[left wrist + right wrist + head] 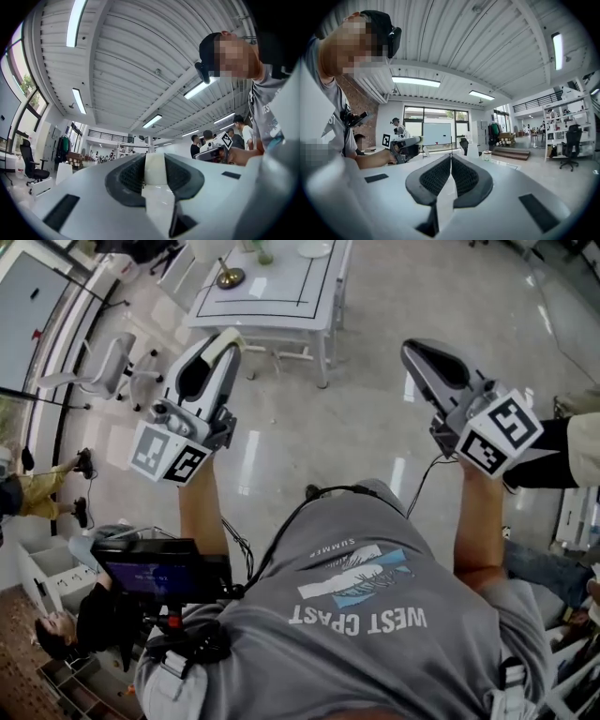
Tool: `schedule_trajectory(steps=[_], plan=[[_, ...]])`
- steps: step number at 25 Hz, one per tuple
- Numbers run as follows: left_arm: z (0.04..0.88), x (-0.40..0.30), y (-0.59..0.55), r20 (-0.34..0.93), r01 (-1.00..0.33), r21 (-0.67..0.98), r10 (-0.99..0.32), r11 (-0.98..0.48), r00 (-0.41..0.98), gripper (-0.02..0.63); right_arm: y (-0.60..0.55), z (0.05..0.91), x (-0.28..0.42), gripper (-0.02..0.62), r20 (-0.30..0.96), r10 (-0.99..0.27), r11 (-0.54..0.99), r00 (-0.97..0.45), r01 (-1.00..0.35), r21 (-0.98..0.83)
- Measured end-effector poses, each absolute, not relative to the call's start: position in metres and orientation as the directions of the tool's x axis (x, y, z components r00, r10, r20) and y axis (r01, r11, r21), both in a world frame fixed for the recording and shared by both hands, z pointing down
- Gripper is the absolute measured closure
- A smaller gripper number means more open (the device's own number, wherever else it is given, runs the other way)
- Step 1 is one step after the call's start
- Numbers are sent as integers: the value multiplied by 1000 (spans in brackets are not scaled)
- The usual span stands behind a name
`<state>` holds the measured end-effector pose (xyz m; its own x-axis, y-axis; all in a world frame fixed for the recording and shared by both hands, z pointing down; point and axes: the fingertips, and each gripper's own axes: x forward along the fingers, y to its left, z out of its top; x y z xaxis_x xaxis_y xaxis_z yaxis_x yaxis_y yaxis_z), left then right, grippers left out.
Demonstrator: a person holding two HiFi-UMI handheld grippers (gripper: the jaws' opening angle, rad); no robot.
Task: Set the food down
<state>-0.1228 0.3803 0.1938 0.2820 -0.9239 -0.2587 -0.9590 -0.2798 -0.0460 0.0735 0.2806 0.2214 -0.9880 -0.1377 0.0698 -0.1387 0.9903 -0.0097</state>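
Observation:
My left gripper point(225, 339) is held out over the floor and is shut on a pale cream piece of food point(154, 169), which fills the gap between the dark pads. The same piece peeks out at the jaw tips as a pale food edge point(232, 337) in the head view. My right gripper point(413, 350) is held out level on the right, its pads point(461, 174) pressed together with nothing between them. Each gripper view shows the other gripper: the right gripper point(213, 147) and the left gripper point(406, 145).
A white table point(281, 298) stands ahead with a brass-coloured object point(229, 277) on it. A grey office chair point(105, 367) is at the left. People sit at the lower left point(56, 626). Shelving point(562, 123) and another chair point(571, 146) lie to the right.

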Motion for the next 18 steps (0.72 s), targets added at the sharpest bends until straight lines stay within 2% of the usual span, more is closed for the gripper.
schedule_trajectory(steps=[11,18], plan=[[213,-142,293,-206,-962,7,-941,-274,267,502,198,246,57,588,110,-133,986,-985,-142,-84],[209,-140,236,-197,-977,-9,-958,-213,210,502,129,245,47,588,93,-63,994,-994,-71,-85]])
